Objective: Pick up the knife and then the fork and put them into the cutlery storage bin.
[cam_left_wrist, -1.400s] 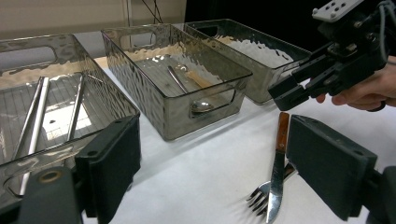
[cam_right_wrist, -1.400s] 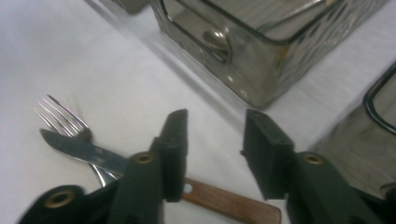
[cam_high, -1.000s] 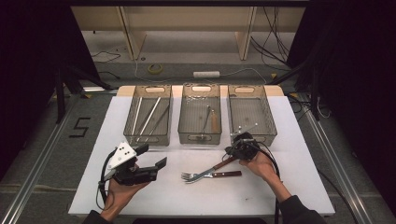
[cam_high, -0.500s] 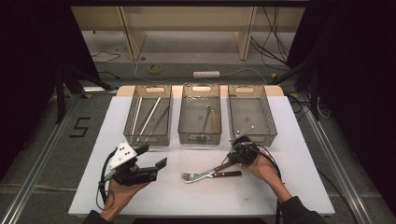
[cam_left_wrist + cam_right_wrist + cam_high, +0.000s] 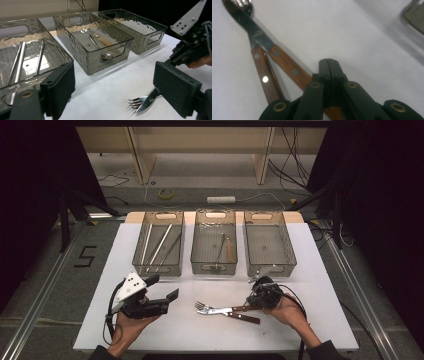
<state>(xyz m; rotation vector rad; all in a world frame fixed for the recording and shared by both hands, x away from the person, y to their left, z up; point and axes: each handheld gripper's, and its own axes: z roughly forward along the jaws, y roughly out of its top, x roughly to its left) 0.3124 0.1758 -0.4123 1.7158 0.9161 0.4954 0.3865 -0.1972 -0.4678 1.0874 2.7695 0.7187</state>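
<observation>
Your right gripper (image 5: 254, 301) rests low on the table with its jaws pressed together and nothing visibly pinched between them; in the right gripper view its closed tips sit just over the wooden handle of the knife (image 5: 287, 63), close enough that you cannot tell whether they touch it. That knife lies crossed with a wooden-handled fork (image 5: 216, 309) on the white tabletop (image 5: 320, 270), near the front edge, between your two hands. Your left gripper (image 5: 162, 299) hangs above the table's near left part, jaws spread wide and holding nothing. The white sheet covers a pale wooden board whose edge shows at the far side, behind three clear plastic bins (image 5: 266, 247) set in a row; the left holds long metal rods, the middle a spoon and a wooden-handled piece. Beyond lies a grey floor with loose cables, a power strip and a roll of tape, dark curtains either side. A black "5" (image 5: 86, 256) is marked on the floor at left.
</observation>
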